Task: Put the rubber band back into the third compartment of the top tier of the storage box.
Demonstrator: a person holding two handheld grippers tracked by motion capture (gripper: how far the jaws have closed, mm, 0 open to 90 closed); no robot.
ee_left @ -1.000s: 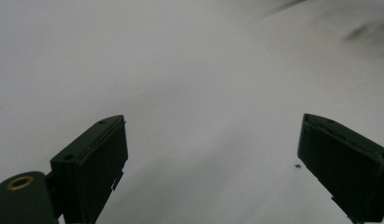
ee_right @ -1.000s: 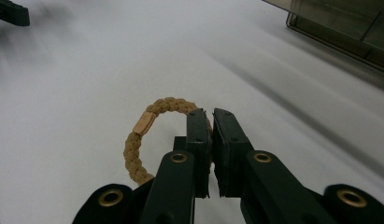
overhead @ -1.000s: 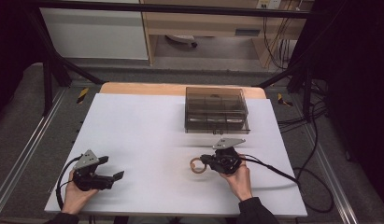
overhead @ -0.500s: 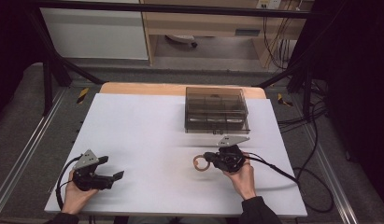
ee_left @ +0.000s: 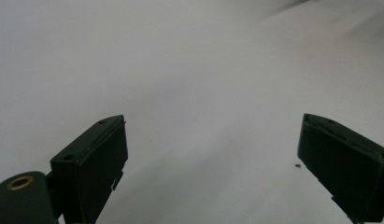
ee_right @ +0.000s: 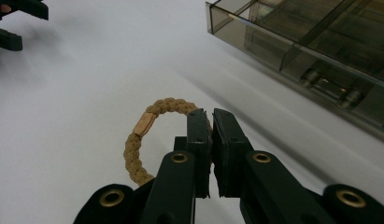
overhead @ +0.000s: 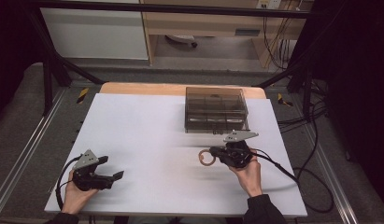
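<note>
A tan braided bracelet (ee_right: pixel 147 128) with a small flat tag hangs in my right gripper (ee_right: pixel 211 122), whose jaws are shut on its cord. From above, that bracelet (overhead: pixel 207 157) sits just left of the right gripper (overhead: pixel 218 153), slightly above the white table (overhead: pixel 147 135). A smoky clear compartment box (overhead: pixel 216 109) with a closed lid stands right behind it; the box (ee_right: pixel 320 42) fills the upper right of the right gripper view. My left gripper (overhead: pixel 111 178) rests at the table's front left, and its jaws stand wide apart over bare white surface (ee_left: pixel 213 154), nothing between them.
Cables (overhead: pixel 292 172) trail off the table's right side. A wooden strip (overhead: pixel 143 88) runs along the far edge. Dark floor and metal frame rails (overhead: pixel 21 154) surround the table. A wide bare stretch of tabletop lies between the two hands.
The right gripper has lifted and carried the bracelet slightly back toward the box. The left gripper has not moved.
</note>
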